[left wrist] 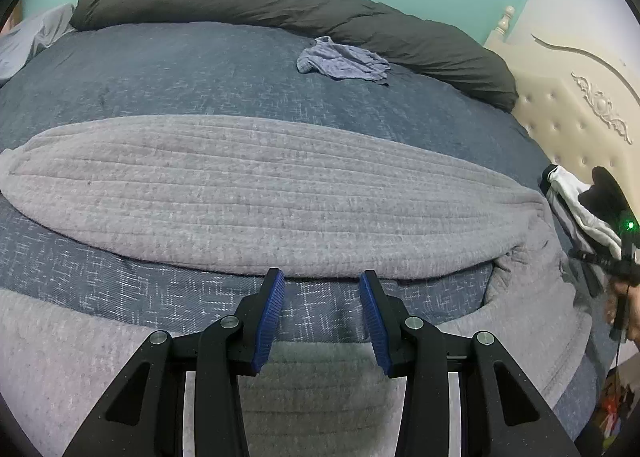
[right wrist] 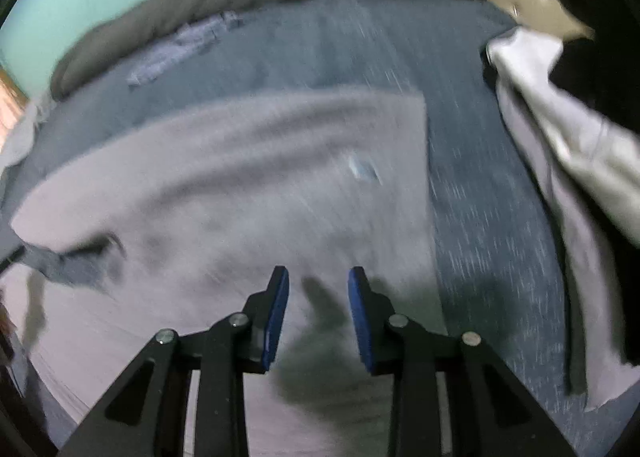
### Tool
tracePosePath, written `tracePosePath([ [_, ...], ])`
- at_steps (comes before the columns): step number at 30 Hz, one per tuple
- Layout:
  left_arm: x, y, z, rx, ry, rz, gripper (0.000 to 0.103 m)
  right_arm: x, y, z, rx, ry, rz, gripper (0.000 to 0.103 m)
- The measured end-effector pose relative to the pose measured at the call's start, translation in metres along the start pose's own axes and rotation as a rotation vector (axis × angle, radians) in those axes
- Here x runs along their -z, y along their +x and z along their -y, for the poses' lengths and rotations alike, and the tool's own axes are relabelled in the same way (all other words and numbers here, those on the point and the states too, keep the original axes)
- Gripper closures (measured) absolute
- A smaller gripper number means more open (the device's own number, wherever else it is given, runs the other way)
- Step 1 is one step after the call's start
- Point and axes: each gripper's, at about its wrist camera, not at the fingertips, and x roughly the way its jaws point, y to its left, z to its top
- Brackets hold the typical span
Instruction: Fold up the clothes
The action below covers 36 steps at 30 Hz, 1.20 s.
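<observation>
**Grey trousers spread on the bed, both tongs empty**

At the left, a pair of ribbed grey fleece trousers (left wrist: 256,193) is laid across the blue flecked bedspread (left wrist: 168,69), one leg stretched flat, the other nearer the camera, with a strip of bedspread showing between them. The left gripper (left wrist: 322,313) is held over that strip, jaws well apart, nothing gripped. Further right, the blurred right-wrist view shows the right gripper (right wrist: 318,313) over the grey fabric, likewise spread and empty. A crumpled pale blue garment (left wrist: 344,63) lies beyond, and a white and black garment (right wrist: 560,129) at the far right. If a leg is to be folded, its edges should be pinched thinly, lifted together and laid edge to edge.
</observation>
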Motion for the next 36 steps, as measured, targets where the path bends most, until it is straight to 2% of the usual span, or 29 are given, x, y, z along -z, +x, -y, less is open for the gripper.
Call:
tracePosePath([
  [2,-0.001,-0.002,0.001,0.005,0.003,0.003,0.060,-0.007,0.010,-0.013,-0.009,-0.034,-0.026,0.074],
  [7,-0.002,-0.006,0.002,0.012,0.012,0.006,0.060,0.003,0.060,-0.025,0.061,-0.065,-0.176,0.075],
  [10,-0.002,-0.005,-0.001,0.015,0.010,0.000,0.060,0.007,0.065,-0.021,0.055,-0.027,-0.179,0.075],
  [13,-0.001,-0.006,-0.003,0.014,0.007,0.001,0.060,0.003,0.048,-0.028,0.051,-0.026,-0.151,0.075],
  [15,-0.001,-0.005,-0.004,0.013,0.006,-0.001,0.060,-0.004,0.032,-0.041,0.008,-0.048,-0.099,0.076],
  [18,-0.001,-0.002,-0.001,0.023,0.003,-0.007,0.060,-0.014,0.024,-0.068,-0.033,-0.091,-0.065,0.076],
  [21,-0.001,-0.003,0.003,0.026,0.019,-0.008,0.060,-0.012,0.043,-0.088,-0.035,-0.144,-0.124,0.076],
  [24,-0.001,-0.005,0.004,0.026,0.021,-0.006,0.060,0.000,0.072,-0.085,-0.011,-0.114,-0.195,0.076],
  [26,-0.002,-0.006,0.002,0.029,0.014,-0.006,0.060,0.003,0.078,-0.081,-0.021,-0.083,-0.189,0.076],
  [31,-0.004,-0.010,-0.002,0.032,0.008,0.001,0.058,-0.004,0.050,-0.079,-0.081,-0.028,-0.102,0.077],
  [36,-0.003,-0.007,-0.003,0.043,-0.003,-0.017,0.055,0.006,0.055,-0.093,-0.078,-0.069,-0.151,0.077],
])
